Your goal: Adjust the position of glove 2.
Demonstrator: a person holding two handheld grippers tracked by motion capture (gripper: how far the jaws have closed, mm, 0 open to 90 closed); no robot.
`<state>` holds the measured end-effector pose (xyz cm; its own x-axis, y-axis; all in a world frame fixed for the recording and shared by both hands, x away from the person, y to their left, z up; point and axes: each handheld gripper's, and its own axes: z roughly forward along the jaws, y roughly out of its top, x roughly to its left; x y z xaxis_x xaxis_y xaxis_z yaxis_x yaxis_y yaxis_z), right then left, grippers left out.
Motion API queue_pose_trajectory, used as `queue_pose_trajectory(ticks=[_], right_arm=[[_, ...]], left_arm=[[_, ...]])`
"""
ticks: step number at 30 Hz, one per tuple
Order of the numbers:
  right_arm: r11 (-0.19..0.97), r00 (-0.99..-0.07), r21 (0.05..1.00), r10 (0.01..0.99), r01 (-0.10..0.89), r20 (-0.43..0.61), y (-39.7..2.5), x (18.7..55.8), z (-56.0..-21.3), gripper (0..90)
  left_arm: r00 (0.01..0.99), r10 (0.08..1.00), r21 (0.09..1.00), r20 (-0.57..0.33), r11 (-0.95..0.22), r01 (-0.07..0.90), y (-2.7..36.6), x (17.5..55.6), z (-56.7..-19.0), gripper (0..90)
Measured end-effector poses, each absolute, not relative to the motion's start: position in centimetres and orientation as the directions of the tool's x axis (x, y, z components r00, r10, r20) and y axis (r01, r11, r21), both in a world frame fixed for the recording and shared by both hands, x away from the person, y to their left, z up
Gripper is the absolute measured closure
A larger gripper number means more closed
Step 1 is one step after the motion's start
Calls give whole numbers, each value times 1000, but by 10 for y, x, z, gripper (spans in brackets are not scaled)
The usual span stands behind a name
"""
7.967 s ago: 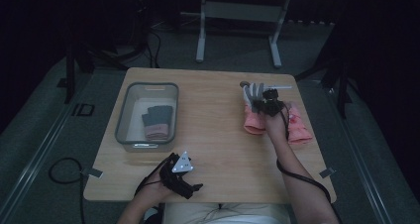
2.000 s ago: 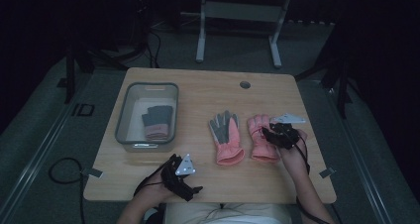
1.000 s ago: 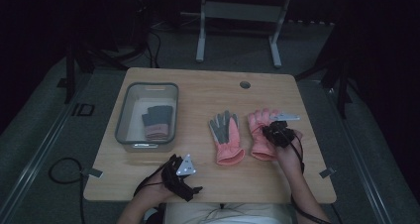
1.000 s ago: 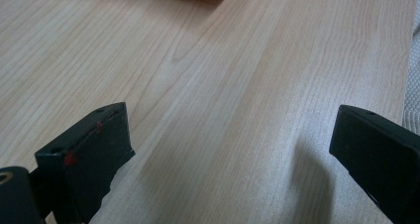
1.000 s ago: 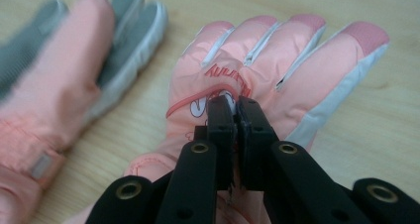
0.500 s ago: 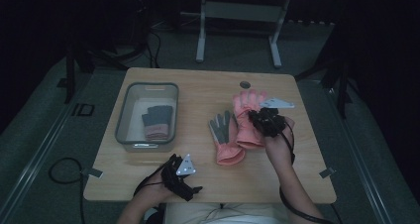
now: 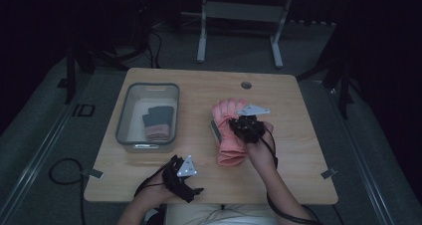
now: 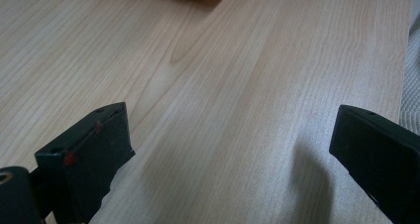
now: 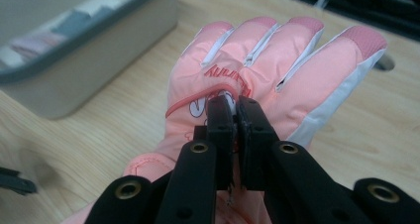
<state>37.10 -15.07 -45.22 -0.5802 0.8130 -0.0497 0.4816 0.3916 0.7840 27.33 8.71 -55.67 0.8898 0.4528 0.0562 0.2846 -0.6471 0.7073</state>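
A pink glove [image 7: 226, 116] hangs from my right gripper [image 7: 238, 127], which is shut on the fabric at the back of its hand. It is held over a second pink glove [image 7: 232, 157] that lies palm-up on the table, mostly covered. In the right gripper view the pink glove [image 9: 277, 60] spreads its fingers away from my right gripper [image 9: 235, 105], whose jaws pinch a fold near the printed logo. My left gripper [image 7: 188, 177] rests open near the table's front edge. In the left gripper view, my left gripper [image 8: 233, 149] has only bare wood between its jaws.
A grey tray [image 7: 124, 116] stands at the left of the wooden table [image 7: 298, 150] and holds a grey and pink pair of gloves [image 7: 159, 123]. The same tray [image 9: 99, 75] is close on the left in the right gripper view. A round hole [image 7: 246, 85] marks the table's far edge.
My right gripper has lifted the right-hand glove and carried it left, over the other glove. The left gripper has stayed still.
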Motion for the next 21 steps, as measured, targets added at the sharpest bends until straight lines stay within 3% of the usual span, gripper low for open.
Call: queue_pose_trajectory(ticks=[8,15,21], right_arm=[[386,-558,743,830,547,-20,-149,383,-492,853],[387,-566,739,825,551,-10,-146,385,-503,846],[374,-594,771,804,516,7,-150,382,-489,665]], left_arm=[[888,458,708,47,-642,294,87,274,-558,22],[888,456,704,49,-647,293,87,273,-558,22],[893,448,725,28,-624,290,88,273,-555,22]])
